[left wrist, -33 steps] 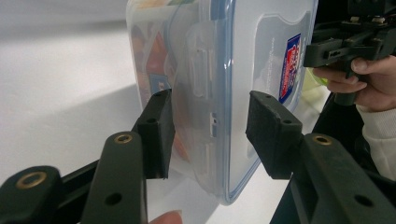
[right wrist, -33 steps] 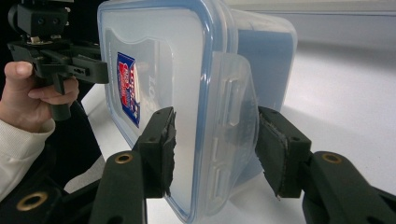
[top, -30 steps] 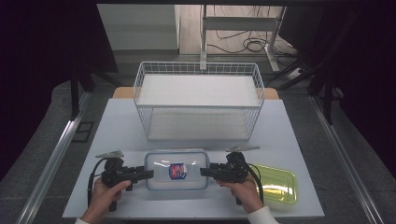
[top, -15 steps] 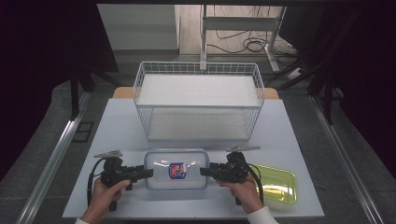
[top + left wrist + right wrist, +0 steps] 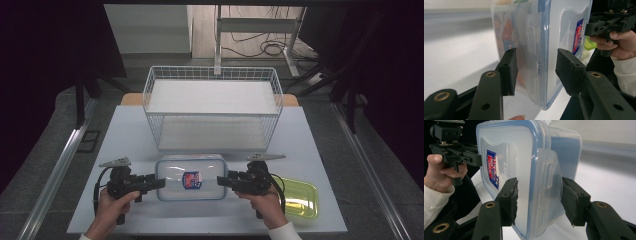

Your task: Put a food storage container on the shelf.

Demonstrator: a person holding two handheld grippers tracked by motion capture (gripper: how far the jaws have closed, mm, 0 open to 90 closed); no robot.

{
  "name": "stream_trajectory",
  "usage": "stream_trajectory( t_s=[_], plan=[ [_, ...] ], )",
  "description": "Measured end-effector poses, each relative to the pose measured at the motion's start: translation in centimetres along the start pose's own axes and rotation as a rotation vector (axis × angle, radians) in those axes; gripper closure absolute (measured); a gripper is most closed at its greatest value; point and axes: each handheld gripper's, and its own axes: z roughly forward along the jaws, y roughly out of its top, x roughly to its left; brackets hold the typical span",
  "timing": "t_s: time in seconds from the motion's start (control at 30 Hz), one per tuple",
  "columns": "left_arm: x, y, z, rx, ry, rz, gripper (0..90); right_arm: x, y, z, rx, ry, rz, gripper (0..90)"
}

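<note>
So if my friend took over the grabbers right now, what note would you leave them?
Left gripper: jaws astride the left end of the clear lidded box, over its latch.
Right gripper: same at the right end.
The box sits at the table's near edge, lid on, in front of the wire basket; a green tray lies at its right.
Done: both ends straddled.
Left: probably lifting the box into the basket.

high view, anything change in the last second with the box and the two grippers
Nothing visibly changed. The left gripper and right gripper keep to the two short ends of the clear lidded box, which lies where it was in front of the wire basket.
</note>
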Motion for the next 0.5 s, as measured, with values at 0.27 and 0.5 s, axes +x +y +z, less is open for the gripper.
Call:
stream_trajectory(
  t_s=[0.27,0.5],
  plan=[
    [-0.6,0.9,-0.3,-0.011,0.003,0.023,52.8,0.3,0.7,-0.6,-0.015,0.001,-0.014,49.5],
    [-1.6,2.6,-0.9,-0.036,-0.011,0.057,53.1,1.1,2.2,-1.9,-0.038,-0.009,-0.042,49.5]
  ],
)
